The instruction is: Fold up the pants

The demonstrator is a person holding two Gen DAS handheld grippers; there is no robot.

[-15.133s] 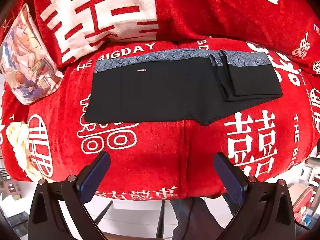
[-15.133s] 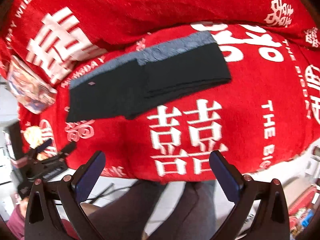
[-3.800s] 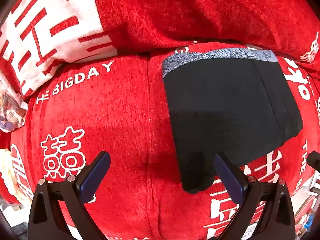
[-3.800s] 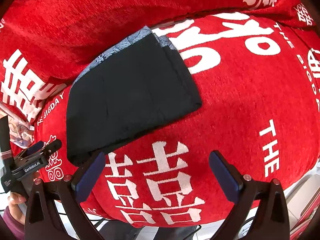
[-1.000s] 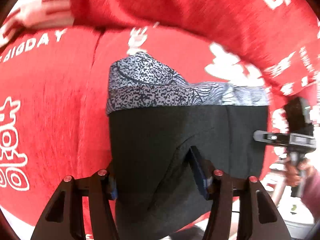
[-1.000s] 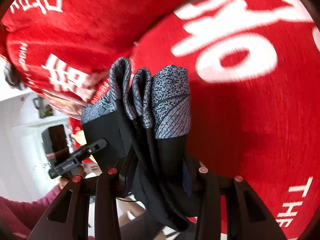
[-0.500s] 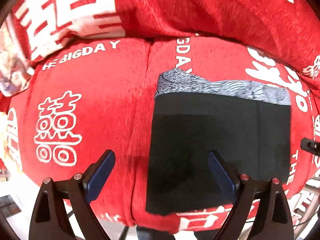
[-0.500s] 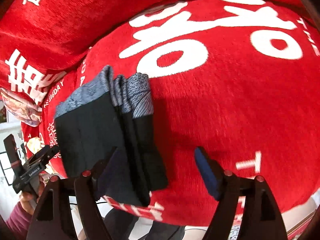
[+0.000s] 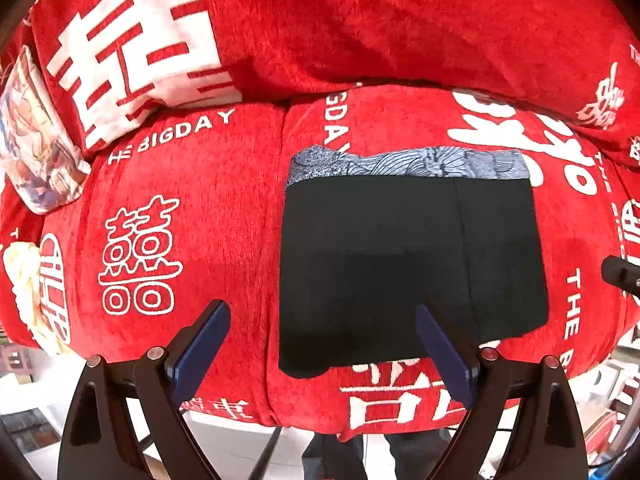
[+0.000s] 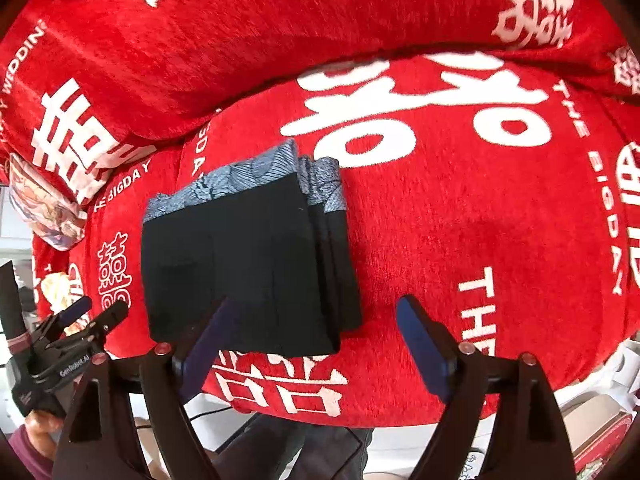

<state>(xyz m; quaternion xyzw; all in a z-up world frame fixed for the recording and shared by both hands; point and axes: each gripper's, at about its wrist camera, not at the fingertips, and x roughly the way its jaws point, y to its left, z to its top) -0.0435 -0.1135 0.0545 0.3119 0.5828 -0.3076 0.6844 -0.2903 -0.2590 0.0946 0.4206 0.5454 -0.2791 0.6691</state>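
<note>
- Left wrist view: The black pants point(image 9: 408, 264) are seen folded into a compact rectangle, laid flat on the seat of a sofa draped in a red cover point(image 9: 192, 240) printed with white characters and the words "THE BIGDAY".
- The grey-blue patterned waistband point(image 9: 404, 164) is turned toward the backrest, while the bottom edge of the bundle lies near the front edge of the seat.
- The left gripper point(image 9: 320, 344) is shown above the seat with its blue-padded jaws spread wide; nothing is pinched between them, and the fabric is seen well beneath them rather than in them.
- A printed cushion point(image 9: 36, 152) is visible at the far left, propped against the backrest.
- The tip of the other gripper is glimpsed at the right edge of this view.
- Right wrist view: The same folded pants point(image 10: 248, 268) are pictured to the left of centre, their stacked layers exposed along the right-hand side of the bundle.
- The right gripper point(image 10: 312, 340) is caught with its jaws opening; no cloth is held, and the left finger is merely seen in front of the bundle's lower edge.
- The left gripper point(image 10: 96, 312) is seen at the lower left, carried in the person's hand point(image 10: 38, 432), beside the seat's front edge.
- The patterned cushion point(image 10: 44, 208) is visible at the left.
</note>
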